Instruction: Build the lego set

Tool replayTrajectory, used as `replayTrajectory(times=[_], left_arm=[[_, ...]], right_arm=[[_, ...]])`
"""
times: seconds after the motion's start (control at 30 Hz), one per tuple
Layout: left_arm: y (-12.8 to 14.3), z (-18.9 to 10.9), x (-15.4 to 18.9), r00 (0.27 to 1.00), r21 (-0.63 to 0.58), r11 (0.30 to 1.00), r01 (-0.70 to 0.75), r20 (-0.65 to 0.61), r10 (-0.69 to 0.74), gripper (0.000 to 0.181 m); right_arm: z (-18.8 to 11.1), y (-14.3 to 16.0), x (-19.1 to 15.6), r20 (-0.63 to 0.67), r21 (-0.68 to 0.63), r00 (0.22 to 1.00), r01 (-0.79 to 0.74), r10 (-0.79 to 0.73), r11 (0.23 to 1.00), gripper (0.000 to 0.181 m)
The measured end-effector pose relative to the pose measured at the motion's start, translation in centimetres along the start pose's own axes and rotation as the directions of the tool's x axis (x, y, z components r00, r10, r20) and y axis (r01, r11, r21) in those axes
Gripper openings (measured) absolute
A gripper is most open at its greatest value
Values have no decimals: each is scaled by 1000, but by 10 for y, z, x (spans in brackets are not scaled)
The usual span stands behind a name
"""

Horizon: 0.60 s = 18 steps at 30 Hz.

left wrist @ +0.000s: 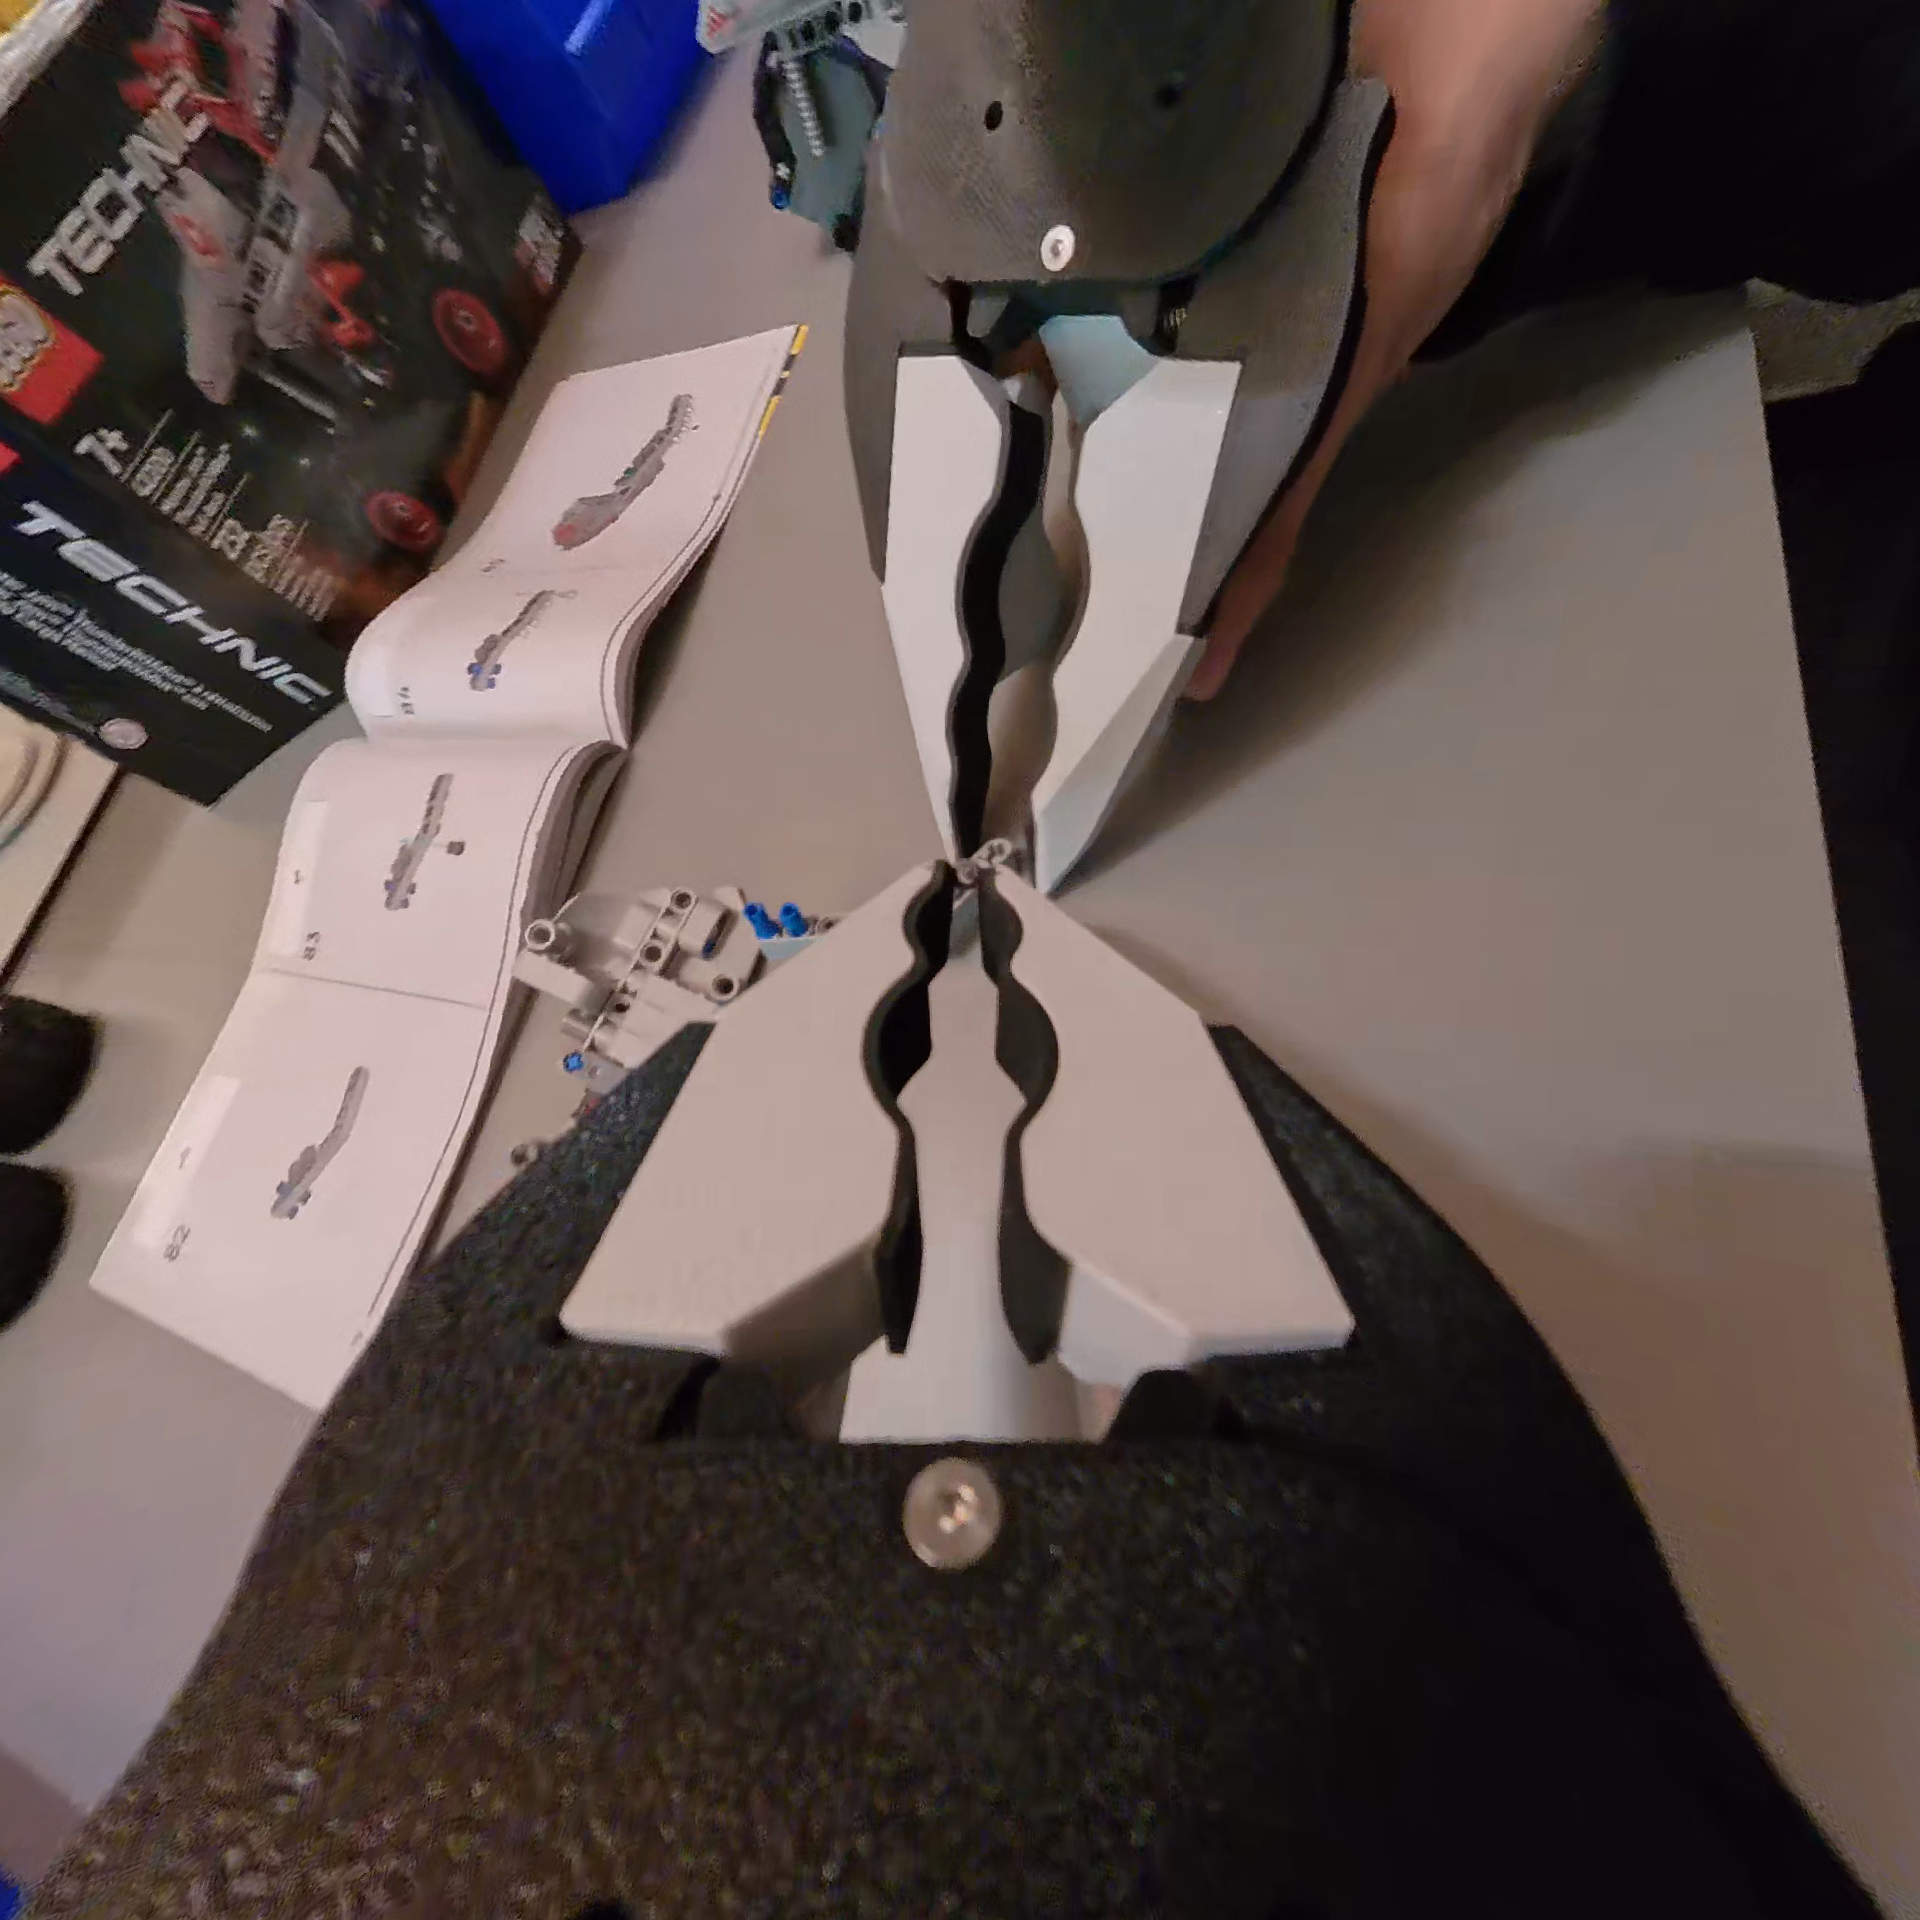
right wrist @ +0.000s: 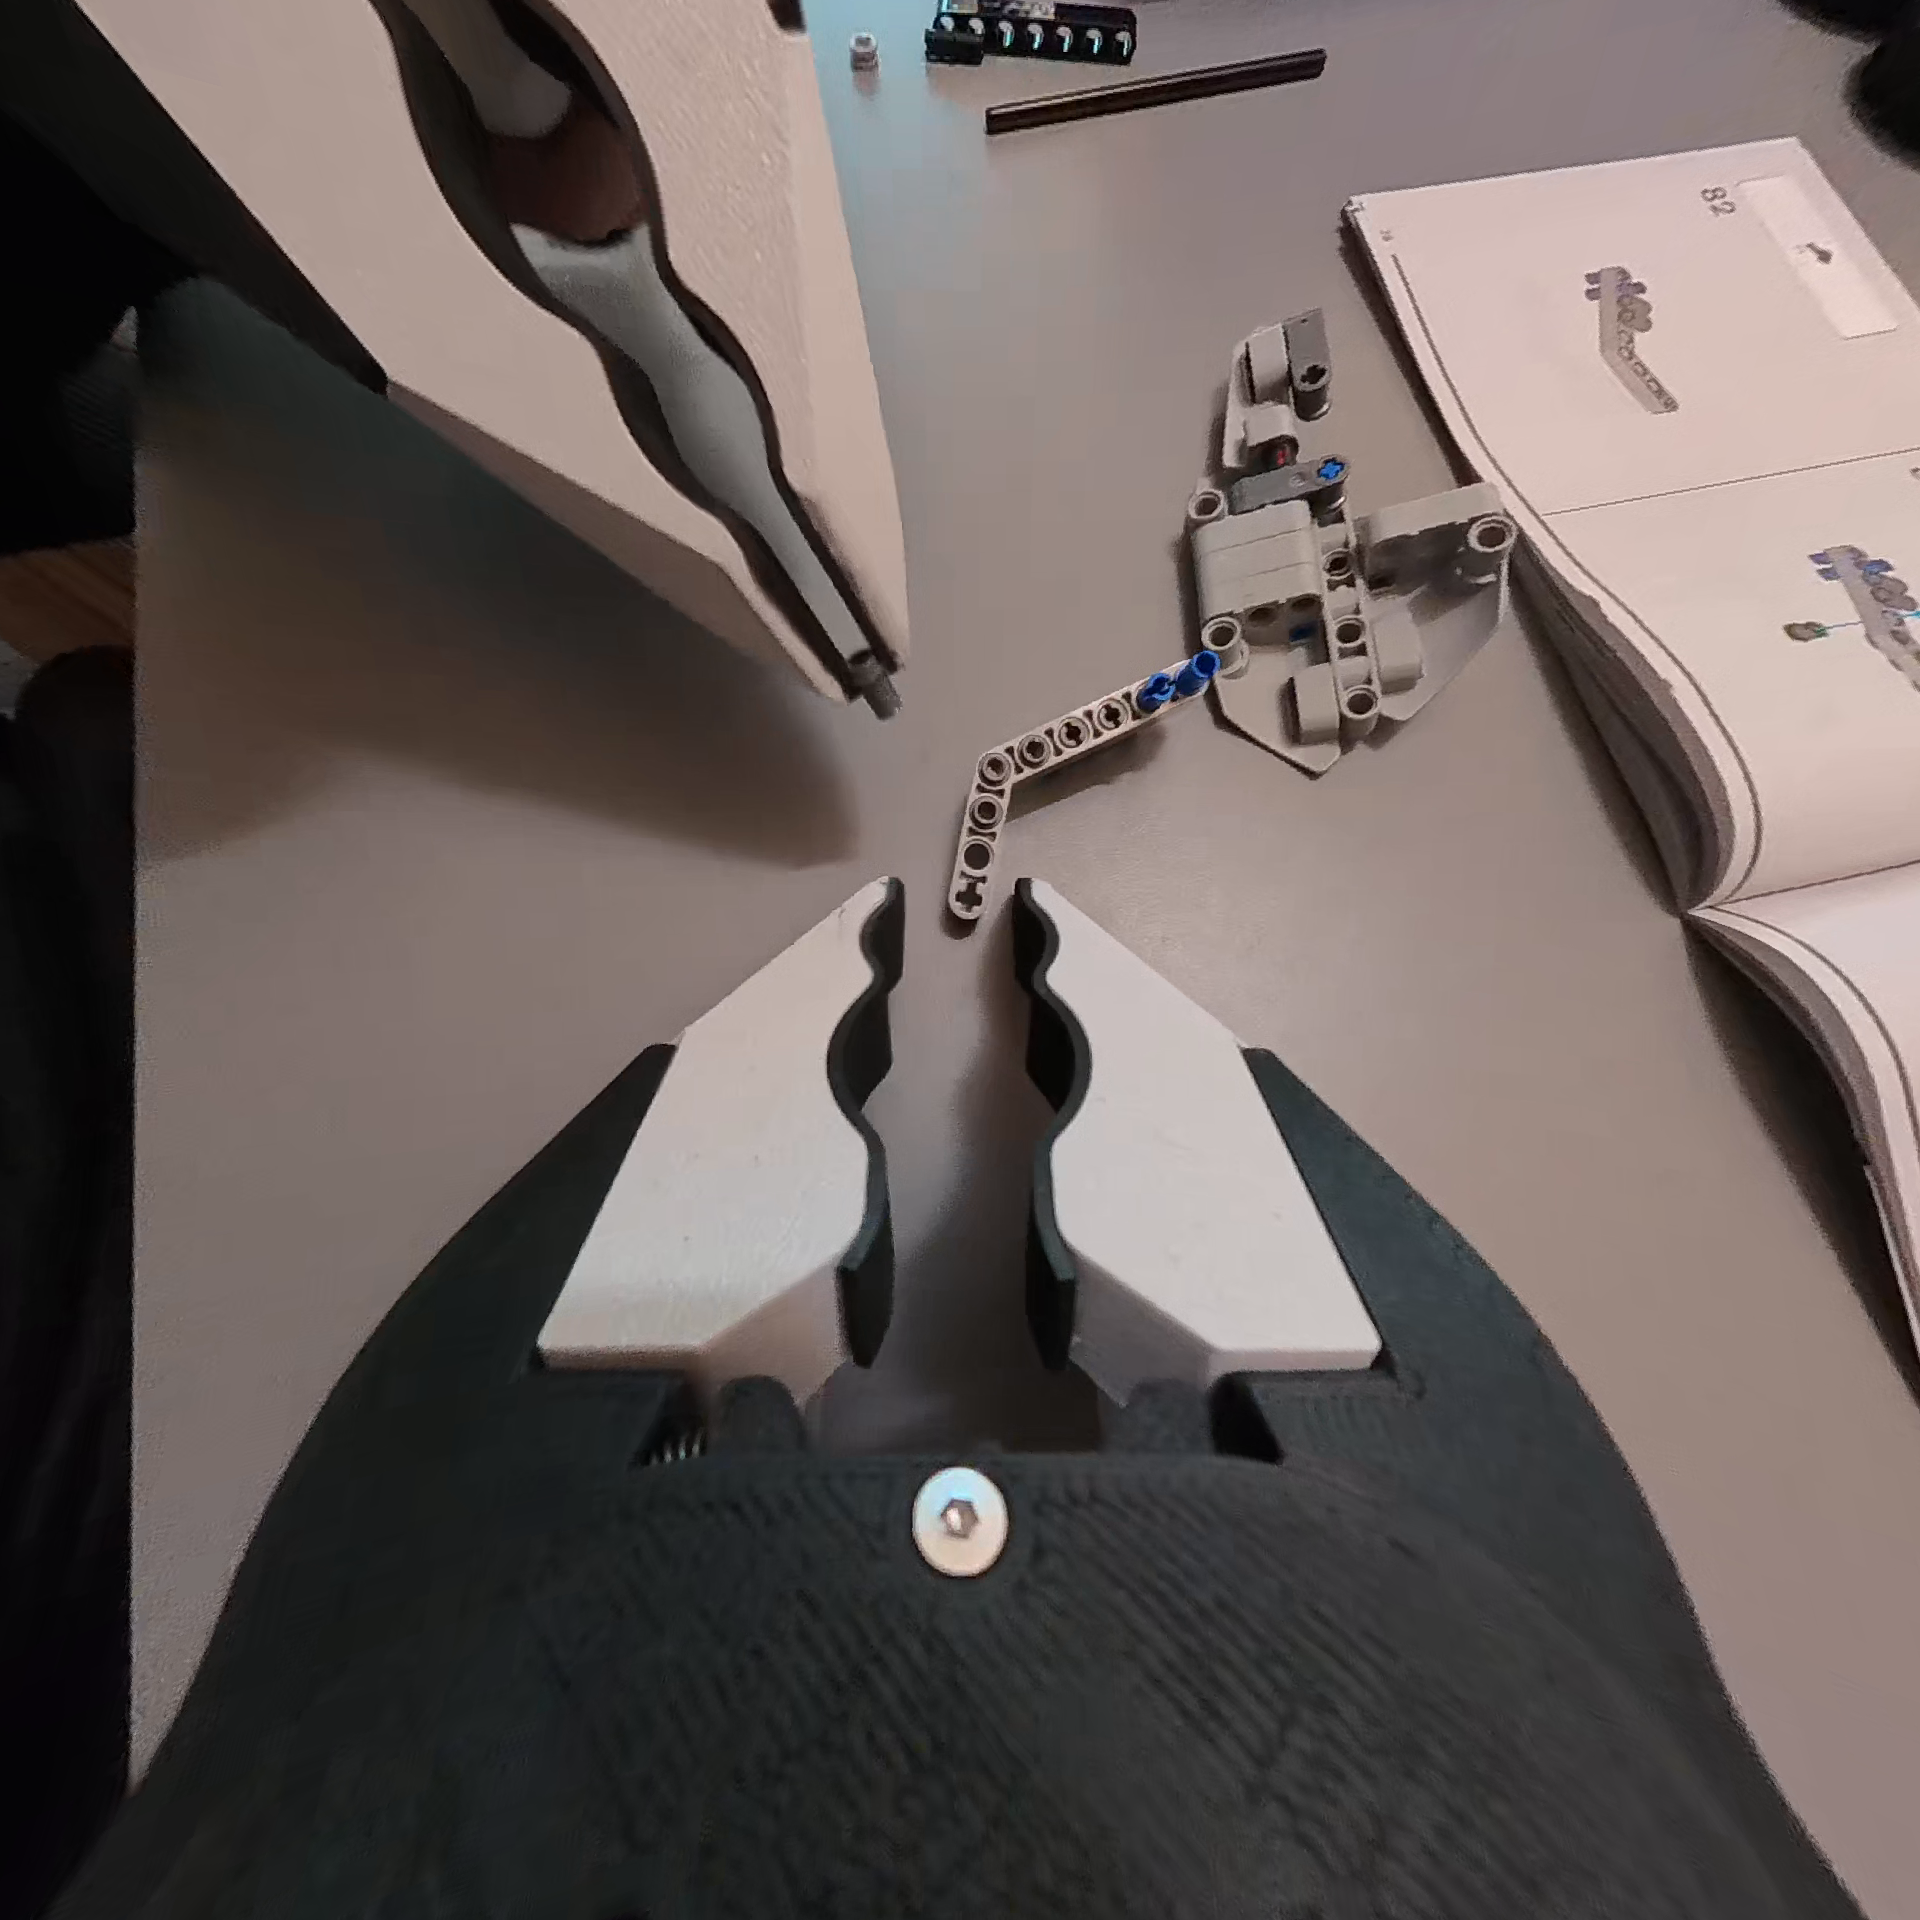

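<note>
My left gripper [left wrist: 966, 883] is shut on a small dark grey pin [left wrist: 985, 860], held above the table. It also shows in the right wrist view [right wrist: 878, 686] at upper left, with the pin [right wrist: 881, 694] sticking out of its tips. My right gripper [right wrist: 958, 896] is open and empty. A bent grey liftarm [right wrist: 1039, 764] with blue pins [right wrist: 1174, 681] in its far end lies on the table. Its near end sits just in front of my right fingertips. A grey sub-assembly [right wrist: 1330, 603] lies beyond it and shows in the left wrist view [left wrist: 644, 966].
The open instruction booklet [right wrist: 1714, 499] lies right of the parts and shows in the left wrist view [left wrist: 416, 935]. The set's box [left wrist: 208, 312], a blue bin [left wrist: 582, 83] and another partial build [left wrist: 821, 114] stand farther off. A black axle [right wrist: 1153, 91] and a black beam [right wrist: 1039, 36] lie at the back. Left tips to right tips: about 4 centimetres. From either gripper's tips it is about 20 centimetres to the black axle [right wrist: 1153, 91].
</note>
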<state>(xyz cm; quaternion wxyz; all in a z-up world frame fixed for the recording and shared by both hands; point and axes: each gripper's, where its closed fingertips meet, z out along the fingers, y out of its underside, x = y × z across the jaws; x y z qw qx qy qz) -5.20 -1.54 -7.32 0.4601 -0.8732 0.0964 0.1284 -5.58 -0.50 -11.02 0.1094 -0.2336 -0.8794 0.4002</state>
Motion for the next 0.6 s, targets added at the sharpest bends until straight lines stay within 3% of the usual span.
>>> replayTrajectory(times=[0.27,0.47,0.53,0.6], left_arm=[[10,14,-3,995,-99,994,35,-89,-44,2],[14,19,-2,987,-78,991,104,-110,-113,2],[14,19,0,987,-64,992,105,-118,-112,2],[15,19,-1,984,-61,991,122,-121,-129,2]], right_arm=[[0,0,-1,-52,-2,996,69,-69,998,7],[0,-2,2,-132,-4,980,149,-148,989,7],[-1,-2,7,-149,0,982,114,-113,993,18],[0,-1,3,-78,-1,996,40,-39,999,12]])
